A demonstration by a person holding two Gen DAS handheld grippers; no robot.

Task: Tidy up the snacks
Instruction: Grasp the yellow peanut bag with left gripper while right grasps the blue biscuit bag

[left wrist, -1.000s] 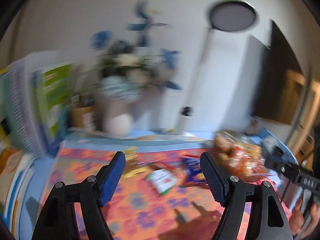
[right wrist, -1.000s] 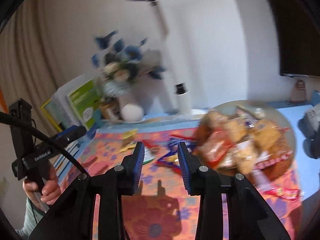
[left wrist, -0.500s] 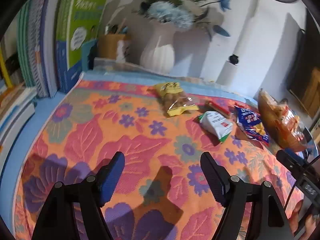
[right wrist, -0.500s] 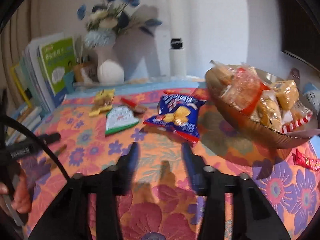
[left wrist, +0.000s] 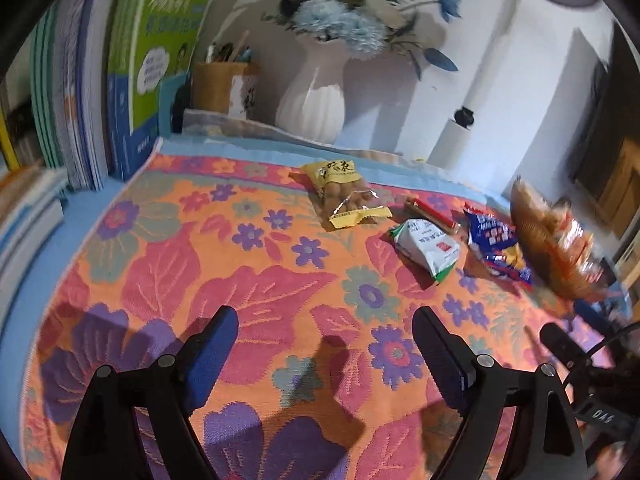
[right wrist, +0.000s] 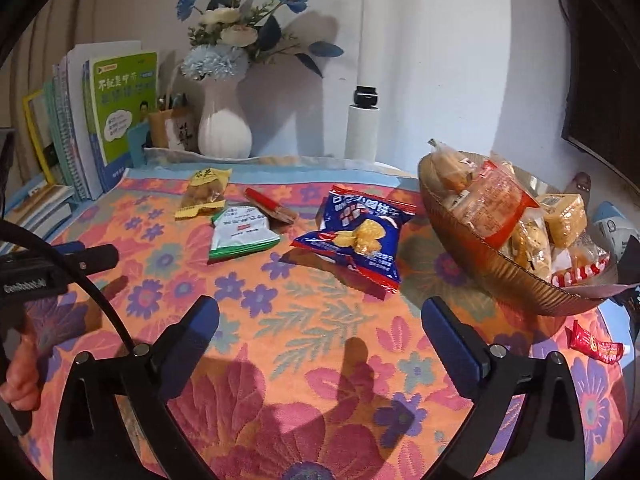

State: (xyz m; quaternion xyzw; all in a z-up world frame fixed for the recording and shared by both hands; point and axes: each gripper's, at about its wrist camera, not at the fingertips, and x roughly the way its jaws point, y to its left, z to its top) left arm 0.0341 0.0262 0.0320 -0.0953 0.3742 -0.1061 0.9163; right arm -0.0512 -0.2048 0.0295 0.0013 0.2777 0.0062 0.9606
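- The left claw [left wrist: 325,338] hangs over the near part of the flowered cloth [left wrist: 248,264], its jaws wide and opening, with only bare cloth between them.
- The right claw [right wrist: 320,326] is likewise spread very wide and opening, nothing between its jaws, over the near middle of the cloth.
- In the right wrist view the left claw's black body sits at the near left, gripped by a hand [right wrist: 20,376].
- Four loose snacks lie in a row across the far half of the cloth: a yellow nut packet [right wrist: 205,193] farthest left, a white and green packet [right wrist: 240,236] just right of it, a red stick snack [right wrist: 270,206] touching that packet's far edge, and a blue chip bag [right wrist: 358,236] further right.
- A ribbed brown bowl [right wrist: 492,264] heaped with wrapped snacks stands at the right, near the blue chip bag.
- A small red sachet [right wrist: 596,346] lies alone on the cloth at the near right, near the cloth's right edge.
- The near half of the cloth, from the claws up to the row of packets, is open.
- The far edge is crowded: upright books [right wrist: 116,116] at far left, a pen pot [right wrist: 172,128], a white vase [right wrist: 224,128] of blue flowers, and a white cylinder [right wrist: 362,130] against the wall.
- A strip of blue table [left wrist: 92,204] shows past the cloth's left edge.
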